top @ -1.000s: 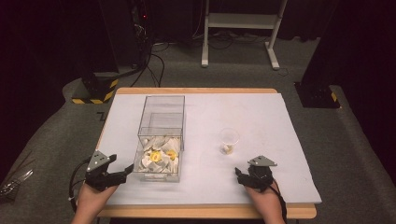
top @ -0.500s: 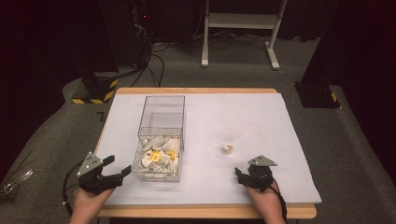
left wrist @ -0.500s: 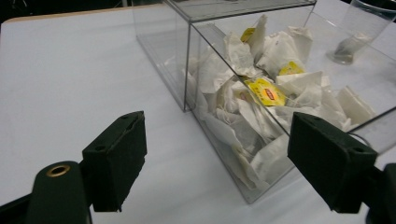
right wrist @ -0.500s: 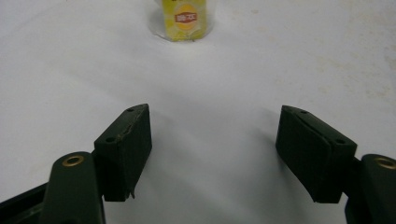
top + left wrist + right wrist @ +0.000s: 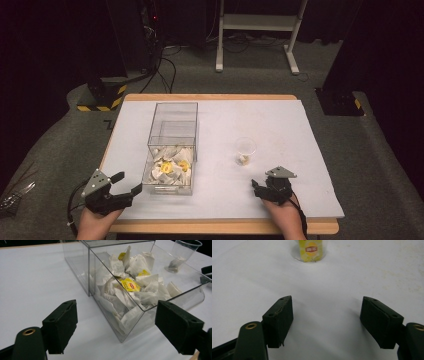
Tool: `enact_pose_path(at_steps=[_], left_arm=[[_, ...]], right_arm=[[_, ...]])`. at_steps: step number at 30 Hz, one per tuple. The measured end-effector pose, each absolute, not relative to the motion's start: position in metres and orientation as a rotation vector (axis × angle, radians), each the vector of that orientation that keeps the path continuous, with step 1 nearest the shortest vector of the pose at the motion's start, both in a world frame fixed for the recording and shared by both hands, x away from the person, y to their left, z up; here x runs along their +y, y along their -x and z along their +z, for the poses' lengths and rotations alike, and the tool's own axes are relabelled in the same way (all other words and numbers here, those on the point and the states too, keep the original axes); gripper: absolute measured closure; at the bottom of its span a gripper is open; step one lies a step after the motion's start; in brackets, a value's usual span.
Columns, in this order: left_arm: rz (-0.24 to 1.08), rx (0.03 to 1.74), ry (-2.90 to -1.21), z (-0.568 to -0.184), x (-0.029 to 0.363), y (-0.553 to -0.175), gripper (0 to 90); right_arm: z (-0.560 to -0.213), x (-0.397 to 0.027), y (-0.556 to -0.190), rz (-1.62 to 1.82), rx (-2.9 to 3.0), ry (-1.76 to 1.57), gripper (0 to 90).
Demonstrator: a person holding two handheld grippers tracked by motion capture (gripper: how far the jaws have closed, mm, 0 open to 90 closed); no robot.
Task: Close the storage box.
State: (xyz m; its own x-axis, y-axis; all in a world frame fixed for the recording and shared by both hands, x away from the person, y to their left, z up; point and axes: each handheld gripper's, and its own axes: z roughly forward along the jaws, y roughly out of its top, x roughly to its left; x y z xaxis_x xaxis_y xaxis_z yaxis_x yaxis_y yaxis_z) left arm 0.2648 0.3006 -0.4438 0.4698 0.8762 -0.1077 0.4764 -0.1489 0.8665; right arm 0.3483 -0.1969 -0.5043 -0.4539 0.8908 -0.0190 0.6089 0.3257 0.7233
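Since a second ago, my left gripper [image 5: 126, 191] has slid a little outward and turned toward the clear box [image 5: 171, 150], while my right gripper [image 5: 257, 187] has kept its place near the front edge of the table [image 5: 280, 130]. Both stand wide open with nothing between their jaws; the left gripper view shows the near corner of the box just ahead of the two pads, not touched.

That box holds a heap of tea bags [image 5: 130, 287] in white wrappers, a few with yellow tags, piled in its near end. To its right, well apart, stands a small clear cup [image 5: 245, 149] with one tea bag [image 5: 311, 250] already in it, straight ahead of my right gripper.

I judge the next move is a reach into the box for another bag. From this low angle the left jaws could strike the clear wall, which is hard to see, and shove the light box across the sheet. Loose wrappers overlap, so a pinch may drag up two bags or slip off a corner. On the other side, the cup looks light and could tip if nudged.
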Motion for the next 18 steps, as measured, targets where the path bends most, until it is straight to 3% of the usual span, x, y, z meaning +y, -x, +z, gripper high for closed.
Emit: enact_pose_path(at_steps=[18], left_arm=[[0.515, 1.105, -1.867, -0.465, 0.285, -0.266, 20.6]], right_arm=[[-0.504, -0.197, -0.349, 0.918, 2.184, -1.325, 26.6]])
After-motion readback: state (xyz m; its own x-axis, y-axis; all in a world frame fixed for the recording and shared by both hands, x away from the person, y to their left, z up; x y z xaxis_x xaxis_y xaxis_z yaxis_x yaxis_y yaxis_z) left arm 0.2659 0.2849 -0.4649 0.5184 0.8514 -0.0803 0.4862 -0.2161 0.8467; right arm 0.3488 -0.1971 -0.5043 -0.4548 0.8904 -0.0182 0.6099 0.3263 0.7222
